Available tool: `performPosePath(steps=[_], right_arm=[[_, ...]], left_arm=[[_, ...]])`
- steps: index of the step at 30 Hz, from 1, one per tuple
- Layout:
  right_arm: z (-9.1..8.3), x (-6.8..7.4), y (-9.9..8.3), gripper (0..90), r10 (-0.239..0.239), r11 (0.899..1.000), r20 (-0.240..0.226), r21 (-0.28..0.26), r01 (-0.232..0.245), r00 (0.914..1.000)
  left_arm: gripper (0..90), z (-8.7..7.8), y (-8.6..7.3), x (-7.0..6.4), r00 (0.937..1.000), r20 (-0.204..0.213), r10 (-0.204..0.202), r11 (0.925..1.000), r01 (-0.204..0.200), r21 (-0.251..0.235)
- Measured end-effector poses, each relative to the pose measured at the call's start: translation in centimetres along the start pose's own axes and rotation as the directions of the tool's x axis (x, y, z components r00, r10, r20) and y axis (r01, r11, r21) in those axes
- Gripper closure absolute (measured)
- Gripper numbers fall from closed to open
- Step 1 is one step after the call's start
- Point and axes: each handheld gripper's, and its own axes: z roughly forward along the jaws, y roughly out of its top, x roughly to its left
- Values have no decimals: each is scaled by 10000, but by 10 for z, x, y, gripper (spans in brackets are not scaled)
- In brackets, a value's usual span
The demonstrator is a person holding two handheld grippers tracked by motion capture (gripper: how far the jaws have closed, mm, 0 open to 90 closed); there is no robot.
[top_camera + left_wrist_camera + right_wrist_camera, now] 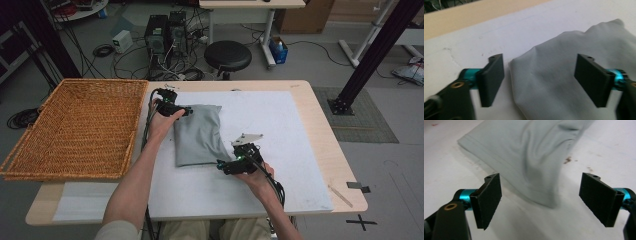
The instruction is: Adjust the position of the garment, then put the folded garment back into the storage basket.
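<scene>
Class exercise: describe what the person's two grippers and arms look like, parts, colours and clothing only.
Each gripper, left gripper and right gripper, has flat black rectangular jaws on turquoise metal mounts with brass-coloured screws. The right one carries a grey three-cornered plate. Black cables trail back. Forearms are bare; a pale sleeve shows.

A folded grey cloth (196, 136) lies on the white mat (280, 140) near the worktop's (322, 125) middle. The left hand-held gripper (186, 111) sits at the cloth's far-left corner, the right hand-held gripper (220, 166) at its near-right corner. A wicker basket (75, 127) overhangs the worktop's left edge.
</scene>
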Motion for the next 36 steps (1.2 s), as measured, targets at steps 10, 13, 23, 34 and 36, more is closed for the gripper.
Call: performPosePath(steps=[10,13,23,34,36], right_arm=[[-24,-7,-1,109,-245,9987,456,-441,265,9987],[-28,-10,-4,109,-538,9983,419,-179,546,9977],[-64,-31,15,109,-2291,9683,236,1075,2254,9731],[-105,-63,52,109,-4439,8392,-1069,2985,4546,8897],[-111,-69,57,109,-4674,8131,-1439,3172,4880,8723]], left_arm=[[187,-30,8,-12,9992,151,370,9971,-359,-673],[187,-36,7,-18,9986,120,509,9960,-499,-740],[187,-42,-5,-26,9989,157,449,9981,-442,-435],[187,-49,-14,-38,9995,230,-202,9998,201,39],[186,-50,-14,-40,9994,210,-269,9996,268,41]])
